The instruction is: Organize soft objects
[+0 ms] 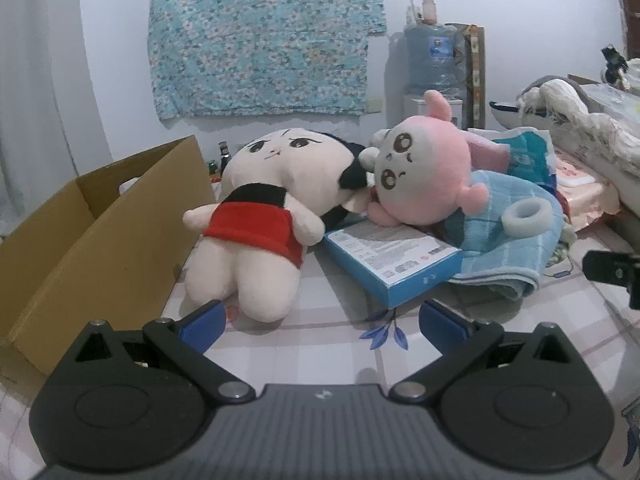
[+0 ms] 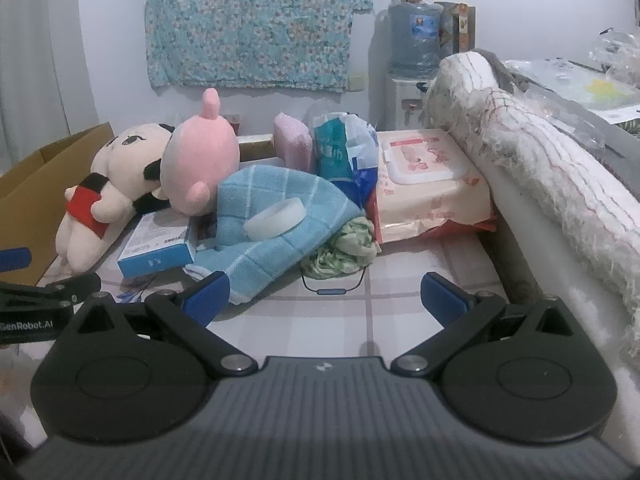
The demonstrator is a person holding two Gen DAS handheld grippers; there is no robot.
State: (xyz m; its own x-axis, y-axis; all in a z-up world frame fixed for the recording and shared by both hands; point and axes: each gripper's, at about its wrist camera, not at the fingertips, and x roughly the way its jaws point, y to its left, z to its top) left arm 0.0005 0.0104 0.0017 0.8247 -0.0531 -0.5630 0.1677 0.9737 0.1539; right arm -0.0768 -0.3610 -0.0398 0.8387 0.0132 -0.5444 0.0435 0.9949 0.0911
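We note both tools spread wide, empty: left tool (image 1: 322, 322), right tool (image 2: 326, 294). Doll in red dress (image 1: 256, 216) lies at desk's left edge beside cardboard box (image 1: 100, 216); pink plush (image 1: 424, 172) leans against it, blue towel (image 2: 276, 216) mid-desk.

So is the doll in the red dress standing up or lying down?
Lying down: the doll in the red dress is on its back on the table, beside the cardboard box.

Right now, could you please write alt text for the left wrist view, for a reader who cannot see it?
The open, empty left gripper faces a doll in a red dress lying beside a pink plush on a checked tablecloth. An open cardboard box stands at left; a blue box and a blue towel with a white ring lie right.
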